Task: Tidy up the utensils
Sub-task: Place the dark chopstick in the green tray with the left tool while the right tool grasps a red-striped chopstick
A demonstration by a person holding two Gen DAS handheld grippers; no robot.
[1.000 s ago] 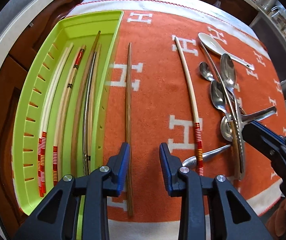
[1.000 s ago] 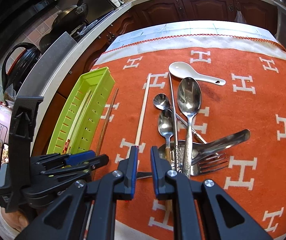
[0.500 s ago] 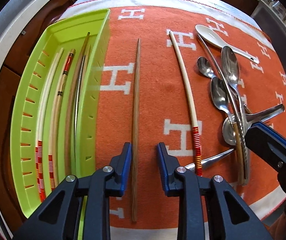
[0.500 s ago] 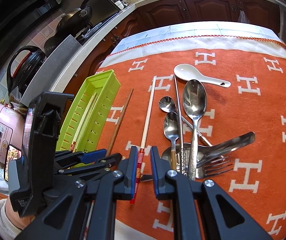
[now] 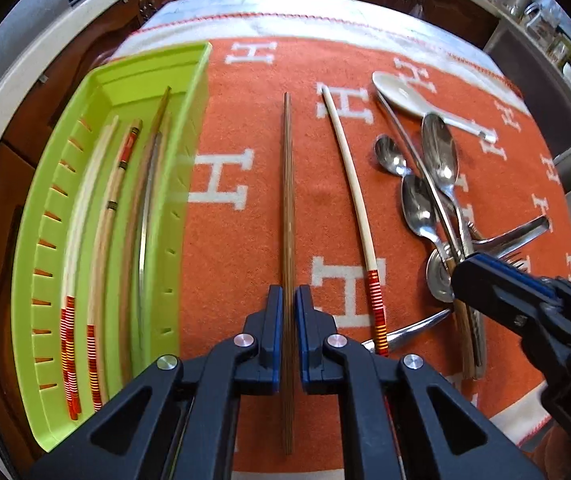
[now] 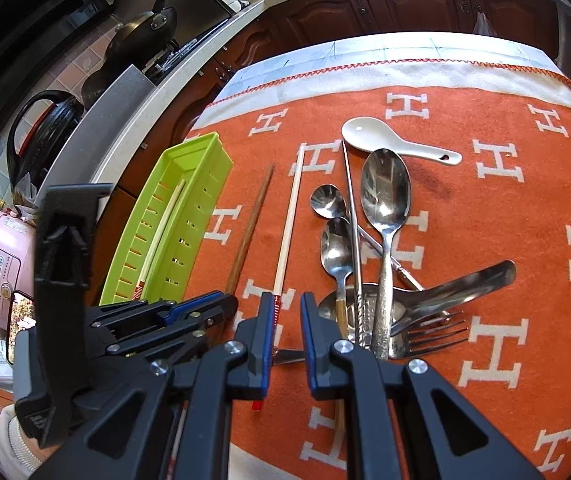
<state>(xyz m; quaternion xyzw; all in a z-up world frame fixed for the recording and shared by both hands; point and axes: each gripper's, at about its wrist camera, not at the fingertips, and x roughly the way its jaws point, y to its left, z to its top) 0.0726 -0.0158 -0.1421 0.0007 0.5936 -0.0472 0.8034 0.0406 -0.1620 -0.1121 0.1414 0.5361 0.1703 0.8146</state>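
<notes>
**Inspector:** Step in hand?

**Assistant:** Sorting chopsticks into the green tray (image 5: 201,80). The left gripper (image 5: 288,312) has its jaws drawn in around the dark wooden chopstick (image 5: 287,200), near its thick end. The gap is about the stick's width; I judge it gripped or just short of it. The stick lies flat on the orange cloth (image 5: 245,248), between the tray and the white chopstick (image 5: 351,184).

**Inspector:** Right side?

**Assistant:** The right gripper (image 6: 287,312) straddles the white chopstick's red-banded end with jaws apart, the stick close against the left finger. Nothing held.

**Inspector:** Next move?

**Assistant:** In my judgement, lift the dark stick level and carry it toward the cloth's left edge, over the tray's near wall. A grip this close to the end may let the far tip droop and catch the rim.

**Inspector:** Tray contents?

**Assistant:** Several chopsticks lying lengthwise: two pale ones with red-and-yellow banded ends, one dark wooden, one metal. Exact count unclear. Spoons (image 6: 385,196) and a fork (image 6: 433,330) are heaped toward the cloth's right side, untouched.
</notes>
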